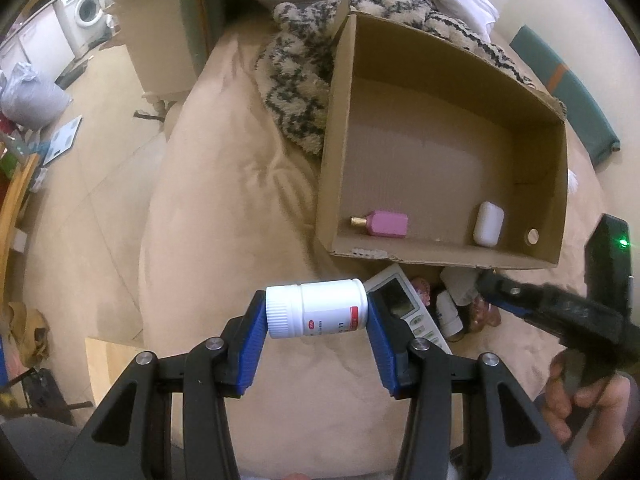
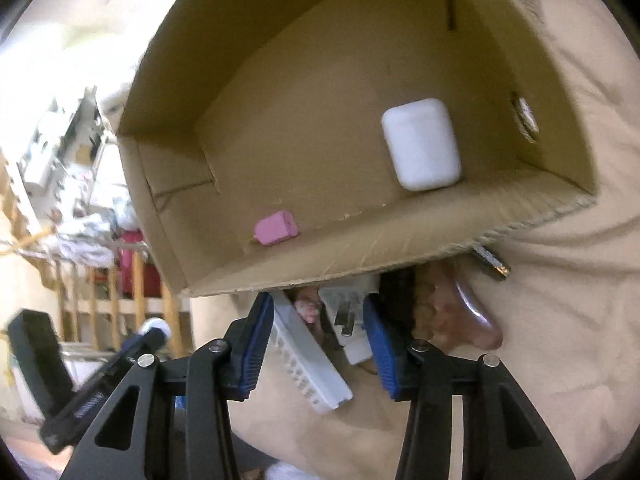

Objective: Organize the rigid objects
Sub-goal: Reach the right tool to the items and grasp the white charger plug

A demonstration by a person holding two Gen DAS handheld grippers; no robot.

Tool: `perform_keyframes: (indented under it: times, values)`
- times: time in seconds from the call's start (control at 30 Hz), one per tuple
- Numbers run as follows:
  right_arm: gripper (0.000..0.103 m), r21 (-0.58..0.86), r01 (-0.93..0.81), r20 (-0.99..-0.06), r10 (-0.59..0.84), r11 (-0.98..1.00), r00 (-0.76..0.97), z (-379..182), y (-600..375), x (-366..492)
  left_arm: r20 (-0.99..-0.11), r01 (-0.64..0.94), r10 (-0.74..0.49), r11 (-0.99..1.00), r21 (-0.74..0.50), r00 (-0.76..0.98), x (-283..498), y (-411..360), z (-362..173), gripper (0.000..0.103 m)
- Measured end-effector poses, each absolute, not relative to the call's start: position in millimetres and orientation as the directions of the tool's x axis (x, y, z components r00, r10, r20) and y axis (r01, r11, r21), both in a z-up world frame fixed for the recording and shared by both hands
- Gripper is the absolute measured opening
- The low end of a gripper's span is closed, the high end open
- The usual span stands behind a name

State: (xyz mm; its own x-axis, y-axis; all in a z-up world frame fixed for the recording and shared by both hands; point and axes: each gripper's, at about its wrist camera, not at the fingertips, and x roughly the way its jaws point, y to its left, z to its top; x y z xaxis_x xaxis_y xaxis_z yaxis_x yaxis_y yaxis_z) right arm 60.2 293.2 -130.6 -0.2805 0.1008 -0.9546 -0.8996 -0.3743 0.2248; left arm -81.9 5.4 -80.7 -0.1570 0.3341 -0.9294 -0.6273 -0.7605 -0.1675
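White plastic, ribbed at the cap: the small pill bottle with the red-edged label (image 1: 316, 307) lies sideways in the left gripper (image 1: 316, 320), its blue pads (image 1: 252, 344) closed on cap and base. It hangs over the beige cover, the open brown cardboard box (image 1: 516, 260) at one o'clock. Inside, a pink bottle with a gold neck (image 1: 386, 224) lies in the near-left corner and a white rounded case (image 1: 488, 224) near-right. Carrying the load over the near wall and setting it down between those two, before the pads part, would do it best

From the right wrist, the right gripper (image 2: 316, 340) is spread wide and holds nothing, its pads either side of a white plug adapter (image 2: 352, 320) beside a white remote control (image 2: 308, 364), with the box wall at twelve o'clock. Closing squarely on the adapter's body should avoid catching the remote
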Motion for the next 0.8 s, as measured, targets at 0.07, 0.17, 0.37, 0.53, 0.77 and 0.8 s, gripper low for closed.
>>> perform_keyframes:
  times: [0.07,0.17,0.37,0.53,0.77,0.8]
  values:
    - [0.048,0.181,-0.912,-0.965,0.113,-0.367,-0.236,-138.7,294.1,54.1,-0.930,-0.634,0.332,-0.756,-0.162,-0.157,-80.4,8.7,-81.8,0.044]
    - [0.046,0.113,-0.933,-0.973,0.154,-0.340,-0.174,-143.4,294.2,45.2,-0.932,-0.639,0.324,-0.755,-0.150,-0.164,-78.9,11.8,-83.3,0.044]
    - [0.043,0.094,-0.954,-0.974,0.174,-0.285,-0.148,-148.1,306.8,51.6,-0.936,-0.631,0.314,-0.761,-0.149,-0.157,-80.5,10.7,-87.4,0.044]
    - [0.053,0.065,-0.958,-0.971,0.203,-0.279,-0.125,-155.1,309.9,52.4,-0.940,-0.645,0.304,-0.752,-0.137,-0.155,-77.2,12.8,-90.8,0.044]
    - [0.043,0.016,-0.931,-0.962,0.248,-0.366,-0.114,-149.3,292.9,35.4,-0.947,-0.640,0.273,-0.761,-0.106,-0.168,-79.3,12.2,-98.1,0.044]
    - [0.043,0.017,-0.929,-0.959,0.257,-0.370,-0.120,-146.9,288.1,35.0,-0.948,-0.638,0.270,-0.763,-0.105,-0.168,-79.8,11.4,-99.2,0.044]
